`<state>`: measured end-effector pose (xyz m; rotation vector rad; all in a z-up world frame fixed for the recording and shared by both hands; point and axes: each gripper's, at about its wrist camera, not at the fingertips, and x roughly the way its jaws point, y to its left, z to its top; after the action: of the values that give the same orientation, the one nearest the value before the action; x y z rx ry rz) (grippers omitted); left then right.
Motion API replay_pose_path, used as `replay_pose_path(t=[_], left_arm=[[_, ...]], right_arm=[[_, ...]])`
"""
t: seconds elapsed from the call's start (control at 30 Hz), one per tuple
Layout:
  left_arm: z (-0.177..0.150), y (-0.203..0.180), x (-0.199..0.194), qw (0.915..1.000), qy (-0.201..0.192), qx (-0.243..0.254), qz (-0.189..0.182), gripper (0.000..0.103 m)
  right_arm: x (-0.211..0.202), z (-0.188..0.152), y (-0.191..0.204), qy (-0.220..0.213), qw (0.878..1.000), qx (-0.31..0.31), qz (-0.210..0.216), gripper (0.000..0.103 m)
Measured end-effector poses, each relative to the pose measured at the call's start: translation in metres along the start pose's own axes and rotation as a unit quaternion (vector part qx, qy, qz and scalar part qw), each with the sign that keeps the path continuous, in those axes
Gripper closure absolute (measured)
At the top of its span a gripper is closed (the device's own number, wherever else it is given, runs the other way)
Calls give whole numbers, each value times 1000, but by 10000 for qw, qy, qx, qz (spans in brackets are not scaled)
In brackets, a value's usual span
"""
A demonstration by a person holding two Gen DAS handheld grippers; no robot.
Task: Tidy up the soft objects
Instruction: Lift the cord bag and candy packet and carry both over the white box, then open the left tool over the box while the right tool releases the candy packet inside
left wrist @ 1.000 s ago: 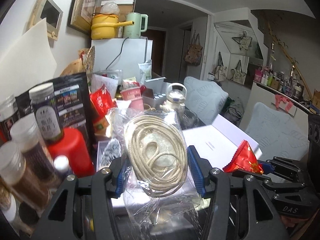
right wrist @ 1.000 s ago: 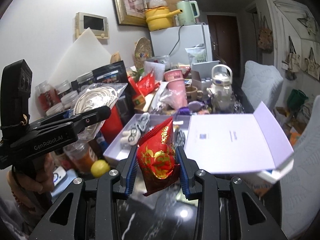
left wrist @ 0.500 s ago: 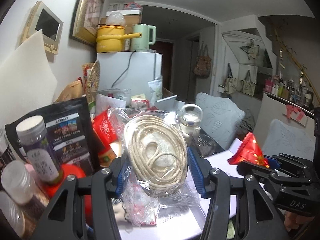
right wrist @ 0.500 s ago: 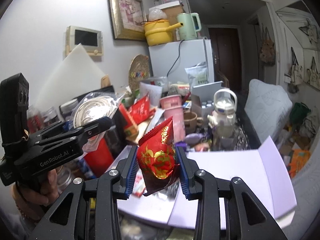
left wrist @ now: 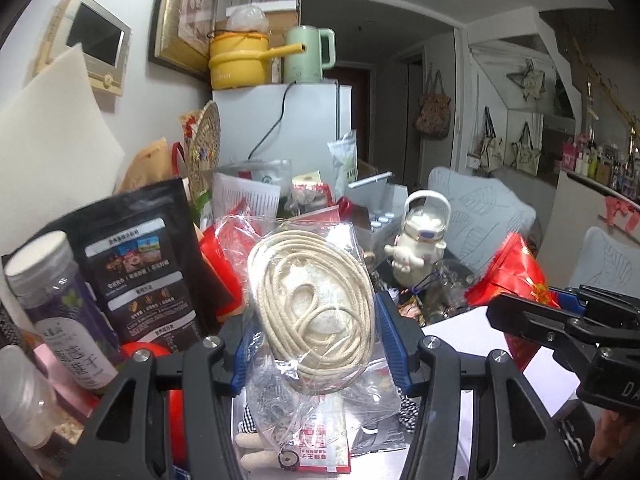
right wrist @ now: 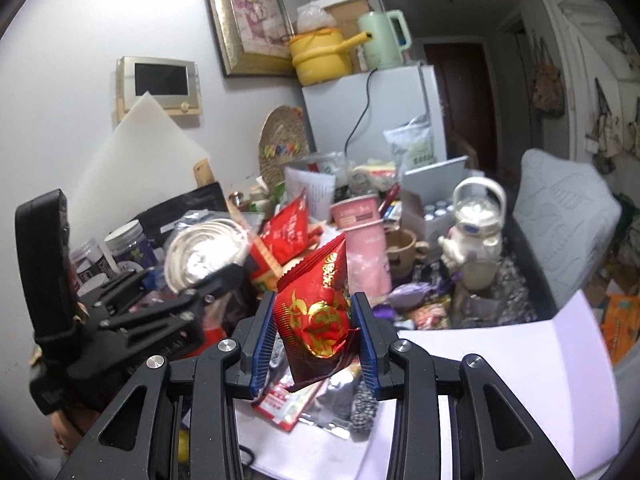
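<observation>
Mid-carry: left gripper (left wrist: pixel 314 342) clamps the bagged rope coil (left wrist: pixel 314 312), right gripper (right wrist: pixel 316 342) pinches the red snack packet (right wrist: pixel 316 312), each needing a drop spot over the white box (right wrist: pixel 500 380).

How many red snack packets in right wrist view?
2: one red packet clamped in the right gripper, another propped in the clutter behind it. More may be hidden.

Dim, even indoor light, brightest on the white wall (right wrist: pixel 80 32); the hallway (left wrist: pixel 352 80) behind lies dark. Glare glints off the plastic bag (left wrist: pixel 320 392). Fisheye bending and black corners, edges slightly soft
</observation>
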<state>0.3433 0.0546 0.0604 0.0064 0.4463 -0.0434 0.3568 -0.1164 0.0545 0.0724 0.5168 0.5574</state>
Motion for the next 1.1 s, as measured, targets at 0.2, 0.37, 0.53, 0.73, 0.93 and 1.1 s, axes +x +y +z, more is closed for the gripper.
replay_pose_path(t=[0.2, 0.37, 0.53, 0.73, 0.93, 1.1], left_arm=[[-7, 3, 30, 9995, 286, 71, 67, 50], [-16, 7, 54, 9980, 619, 85, 51, 50], [-27, 3, 76, 9949, 988, 177, 117, 50], [-42, -3, 98, 9892, 1421, 278, 210, 50], [-55, -8, 115, 9831, 1778, 369, 222, 50], [-66, -7, 130, 9758, 2145, 353, 256, 50]], right_arm=[[30, -5, -4, 236, 9997, -1, -58, 67], [53, -10, -10, 473, 9989, 17, -52, 67], [73, -19, -20, 737, 9972, 137, -87, 67], [89, -31, -35, 1044, 9937, 236, -339, 67], [99, -37, -42, 1220, 9910, 268, -476, 67], [108, -42, -45, 1368, 9891, 324, -445, 67]])
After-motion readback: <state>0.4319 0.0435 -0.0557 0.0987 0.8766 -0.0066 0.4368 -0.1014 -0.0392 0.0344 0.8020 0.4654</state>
